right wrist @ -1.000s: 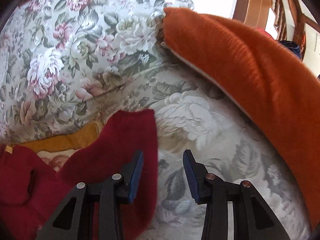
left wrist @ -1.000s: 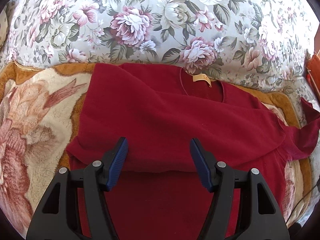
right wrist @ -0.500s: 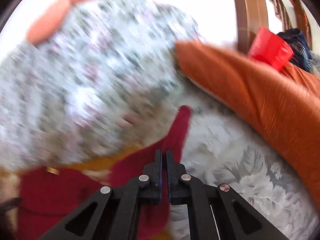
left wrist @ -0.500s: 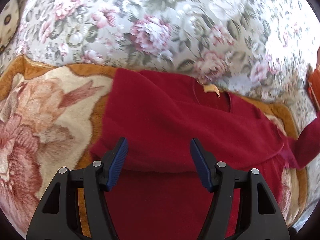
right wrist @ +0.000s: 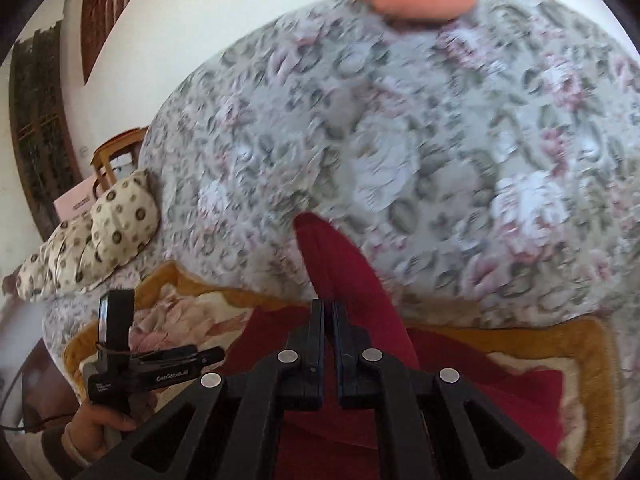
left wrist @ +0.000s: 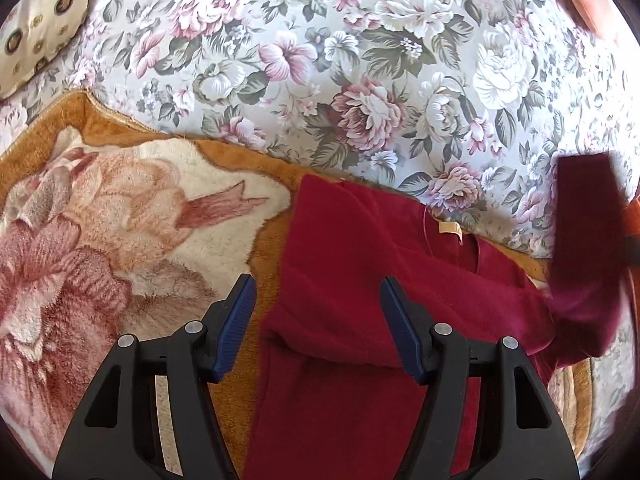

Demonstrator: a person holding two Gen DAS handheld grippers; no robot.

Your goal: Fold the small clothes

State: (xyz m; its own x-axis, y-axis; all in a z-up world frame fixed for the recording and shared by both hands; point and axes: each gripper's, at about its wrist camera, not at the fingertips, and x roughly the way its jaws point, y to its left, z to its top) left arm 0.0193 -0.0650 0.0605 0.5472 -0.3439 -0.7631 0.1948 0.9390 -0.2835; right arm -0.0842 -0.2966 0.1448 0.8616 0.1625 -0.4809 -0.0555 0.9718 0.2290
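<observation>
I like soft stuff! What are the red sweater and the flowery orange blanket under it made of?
The red sweater looks like soft matte knit, maybe fleece or wool: fuzzy, no shine. The blanket looks like plush fleece; its tufted pile shows clearly.

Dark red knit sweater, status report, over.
Right gripper shut on dark red knit sweater sleeve, lifted. Left gripper open above sweater's folded edge. Nothing in the way on plush floral blanket.

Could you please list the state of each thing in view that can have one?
Dark red knit sweater: lying partly folded on the blanket, one sleeve lifted.
Right gripper: shut on the sleeve.
Left gripper: open, holding nothing.
Plush orange-bordered floral blanket: spread flat.
</observation>
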